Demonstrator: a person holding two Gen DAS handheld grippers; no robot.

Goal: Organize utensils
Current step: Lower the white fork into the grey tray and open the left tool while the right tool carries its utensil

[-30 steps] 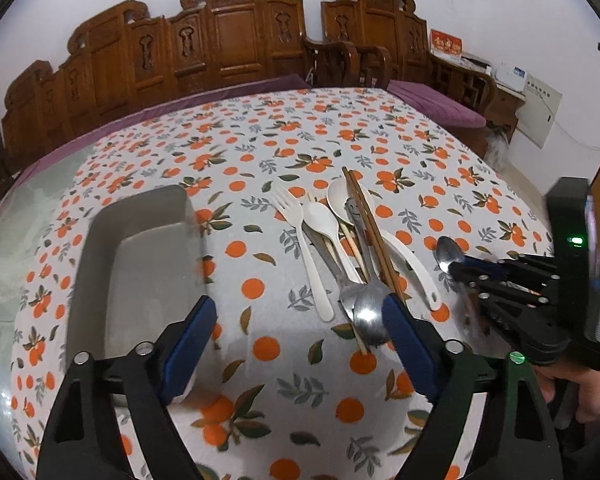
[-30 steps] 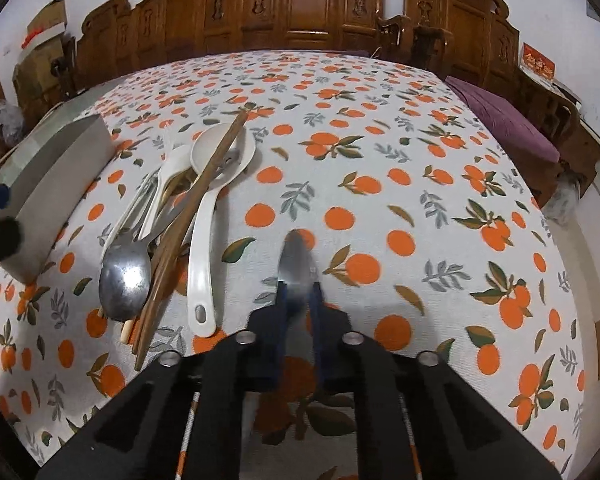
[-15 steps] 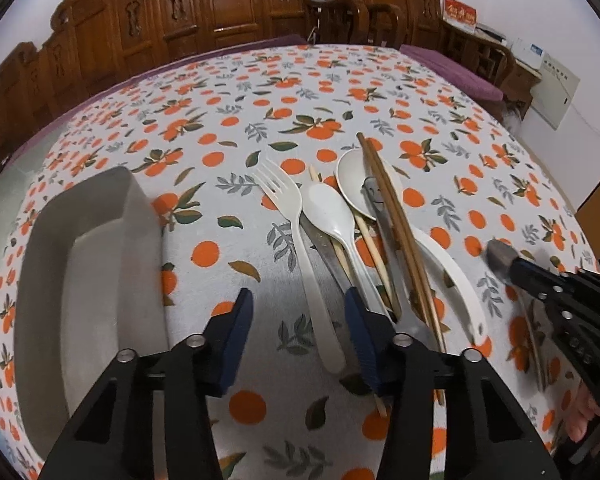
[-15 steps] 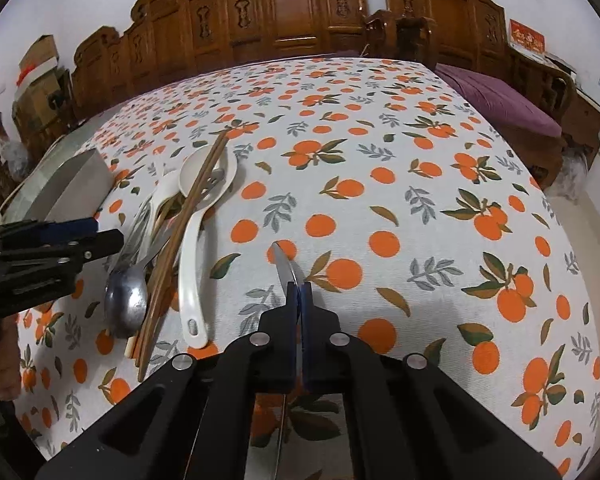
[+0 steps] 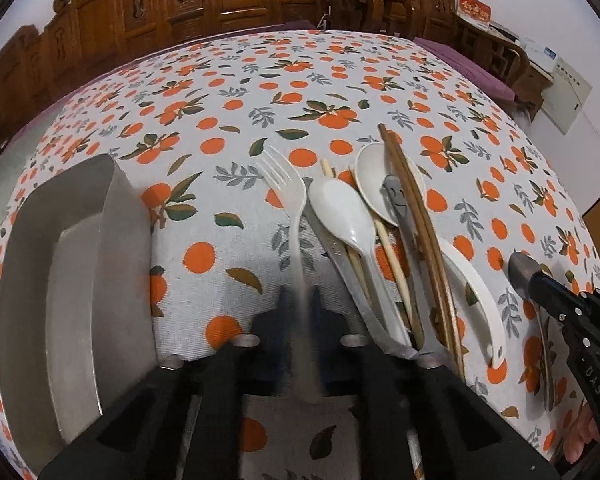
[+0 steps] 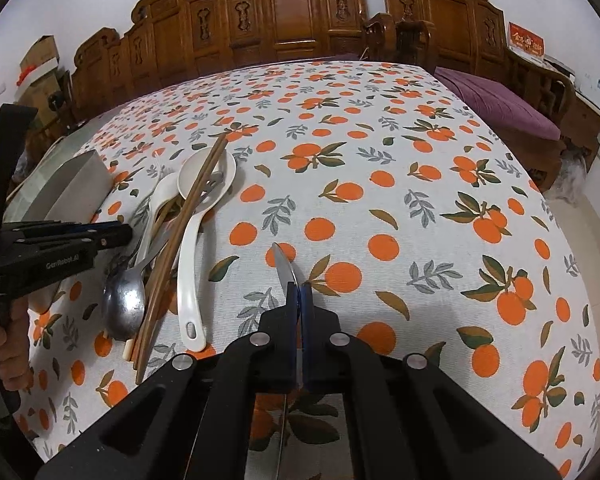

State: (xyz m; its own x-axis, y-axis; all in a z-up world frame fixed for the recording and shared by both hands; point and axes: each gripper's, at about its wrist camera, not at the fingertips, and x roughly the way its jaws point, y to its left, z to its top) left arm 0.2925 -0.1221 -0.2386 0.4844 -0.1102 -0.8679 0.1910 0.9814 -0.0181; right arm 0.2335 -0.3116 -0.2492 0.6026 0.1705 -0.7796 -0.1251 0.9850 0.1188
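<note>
Now the left hand-held gripper (image 5: 299, 312) has just closed on the white fork (image 5: 288, 200), beside the gray tray (image 5: 76, 264) on the worktop (image 5: 260, 80). Right hand-held gripper (image 6: 299, 296) pinches a metal spoon (image 6: 283, 266).

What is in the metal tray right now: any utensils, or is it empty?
Empty. In the left wrist view the metal tray shows a bare bottom, while the white fork, spoons and chopsticks lie outside it on the tablecloth.
</note>
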